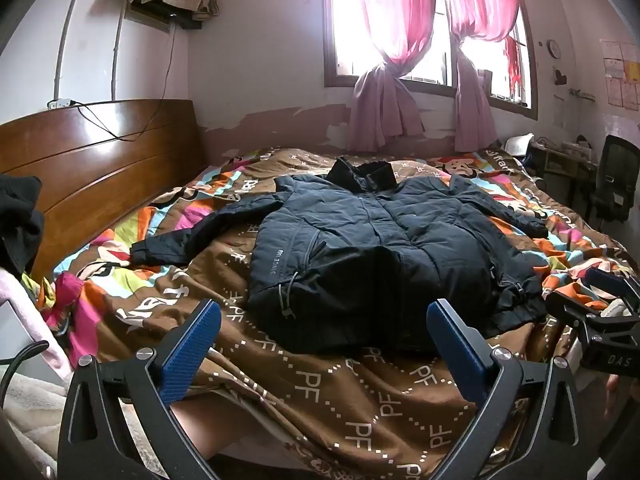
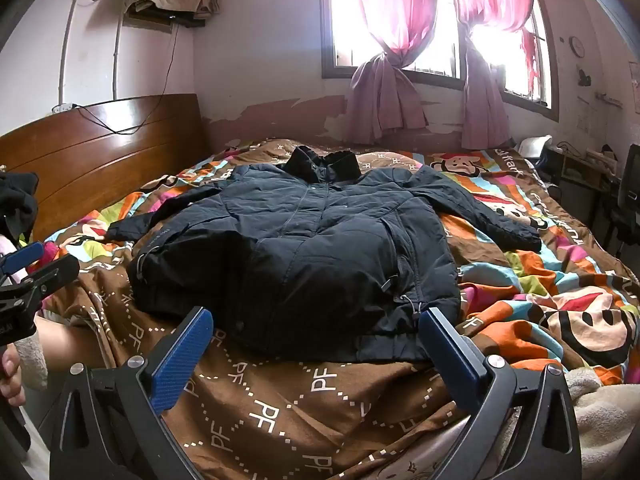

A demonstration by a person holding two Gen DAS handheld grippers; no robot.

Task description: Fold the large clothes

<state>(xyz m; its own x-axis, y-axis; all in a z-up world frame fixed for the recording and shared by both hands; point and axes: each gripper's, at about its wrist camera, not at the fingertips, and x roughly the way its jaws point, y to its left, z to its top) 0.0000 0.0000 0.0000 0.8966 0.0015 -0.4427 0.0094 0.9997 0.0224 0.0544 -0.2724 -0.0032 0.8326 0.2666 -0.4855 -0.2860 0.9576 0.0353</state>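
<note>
A dark navy padded jacket lies spread front-up on the bed, collar toward the window, both sleeves stretched out sideways; it also shows in the right wrist view. My left gripper is open and empty, hovering just short of the jacket's near hem. My right gripper is open and empty, also just short of the hem, toward its right corner. Each gripper shows at the edge of the other's view: the right one and the left one.
The bed has a brown and multicoloured cartoon quilt. A wooden headboard stands at the left with dark and pink clothes piled beside it. A window with pink curtains is behind. A desk and chair stand at the right.
</note>
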